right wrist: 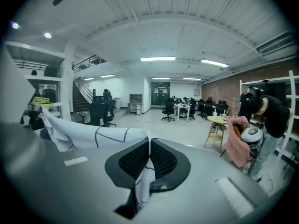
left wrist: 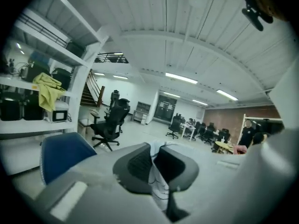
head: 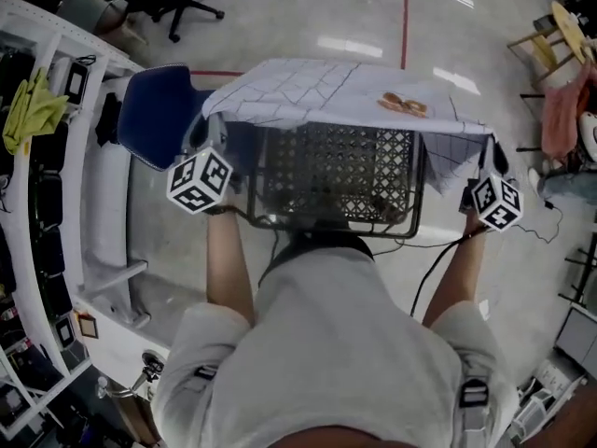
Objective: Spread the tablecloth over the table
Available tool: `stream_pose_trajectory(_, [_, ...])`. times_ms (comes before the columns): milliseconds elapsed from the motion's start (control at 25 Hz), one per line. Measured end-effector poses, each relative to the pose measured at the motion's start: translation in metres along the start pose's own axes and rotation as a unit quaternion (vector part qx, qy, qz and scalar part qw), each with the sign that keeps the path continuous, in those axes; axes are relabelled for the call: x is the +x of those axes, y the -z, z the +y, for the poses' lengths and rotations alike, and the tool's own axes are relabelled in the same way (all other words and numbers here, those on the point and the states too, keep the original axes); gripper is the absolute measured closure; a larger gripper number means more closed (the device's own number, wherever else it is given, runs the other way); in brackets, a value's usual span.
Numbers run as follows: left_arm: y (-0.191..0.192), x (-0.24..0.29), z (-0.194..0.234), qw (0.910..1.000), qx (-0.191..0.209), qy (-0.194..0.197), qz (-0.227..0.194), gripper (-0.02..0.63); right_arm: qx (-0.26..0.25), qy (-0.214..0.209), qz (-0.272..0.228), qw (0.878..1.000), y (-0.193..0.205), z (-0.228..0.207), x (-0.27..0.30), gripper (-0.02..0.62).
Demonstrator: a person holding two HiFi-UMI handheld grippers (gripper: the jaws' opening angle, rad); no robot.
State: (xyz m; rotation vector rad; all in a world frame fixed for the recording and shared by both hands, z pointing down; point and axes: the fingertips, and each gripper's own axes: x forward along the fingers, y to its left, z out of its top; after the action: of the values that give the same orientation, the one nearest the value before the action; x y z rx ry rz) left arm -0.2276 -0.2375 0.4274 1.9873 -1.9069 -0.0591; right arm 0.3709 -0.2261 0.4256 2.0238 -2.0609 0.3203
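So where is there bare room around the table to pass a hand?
Bare: the near lattice top of the table, below the held-up tablecloth, and the floor to its right. Crowded: the left side, with the blue chair and shelving.

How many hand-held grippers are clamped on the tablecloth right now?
2. The left hand-held gripper pinches the tablecloth at its left side, and the right hand-held gripper pinches its right side. Both are shut on the fabric.

No legible txt, labels, brands, nos. or signs anywhere in the three views.
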Motion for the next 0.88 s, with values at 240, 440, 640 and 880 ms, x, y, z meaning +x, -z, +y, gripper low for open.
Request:
stream_pose_trajectory(240, [-0.047, -0.052, 0.112, 0.9927, 0.009, -0.111, -0.048, 0.583, -0.031, -0.123, 0.016, 0.992, 0.021, 0.124, 0.018, 0.588])
stream_pose_trajectory(440, [0.000, -0.044, 0.106, 0.9956, 0.047, -0.077, 0.022, 0.583, 0.002, -0.080, 0.030, 0.996, 0.033, 0.113, 0.001, 0.588])
stream_pose_trajectory(640, [0.039, -0.040, 0.034, 0.9975, 0.056, 0.024, 0.036, 0.583, 0.013, 0.004, 0.035, 0.999, 0.048, 0.034, -0.052, 0.588])
stream_pose_trajectory(880, [0.074, -0.047, -0.044, 0.9894, 0.069, 0.115, 0.057, 0.583, 0.021, 0.086, 0.037, 0.995, 0.051, -0.046, -0.099, 0.588])
